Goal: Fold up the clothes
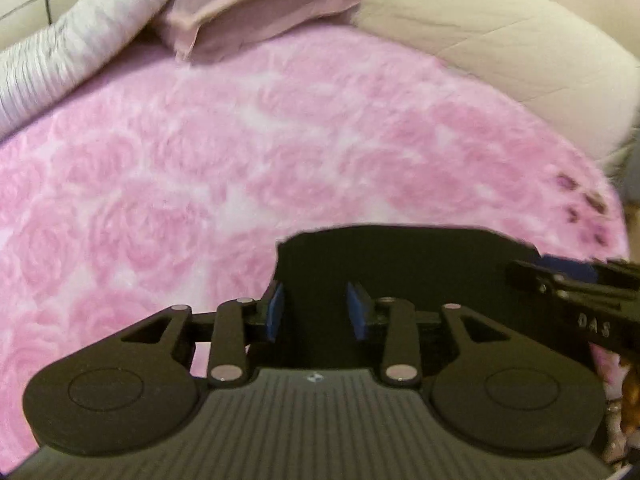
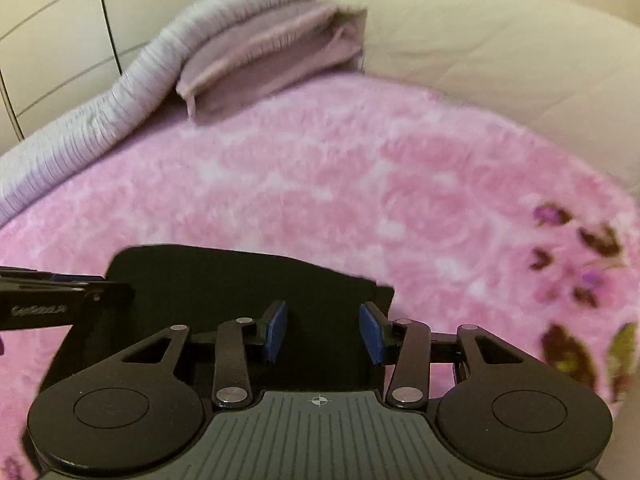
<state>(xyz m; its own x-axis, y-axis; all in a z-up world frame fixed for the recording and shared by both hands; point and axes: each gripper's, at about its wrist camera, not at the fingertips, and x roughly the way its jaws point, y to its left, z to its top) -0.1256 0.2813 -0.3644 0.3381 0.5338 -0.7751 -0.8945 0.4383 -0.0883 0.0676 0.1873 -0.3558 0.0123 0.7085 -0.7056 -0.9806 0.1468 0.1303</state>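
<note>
On the pink rose-patterned blanket [image 1: 240, 152] a black garment [image 2: 240, 292] lies as a compact dark slab at the near edge, and it looks to me already folded down, or nearly so, with perhaps a last fold or a tidy-up left. At the far end, a mauve cloth [image 1: 256, 12] sits folded next to a grey ribbed roll [image 1: 80, 40] and a cream pillow [image 1: 500, 40]. The left gripper [image 1: 316, 308] and the right gripper [image 2: 322, 332] both hover over the black piece, jaws apart with blue pads spread wide, clamping nothing; whether the pads brush the fabric I cannot tell.
</note>
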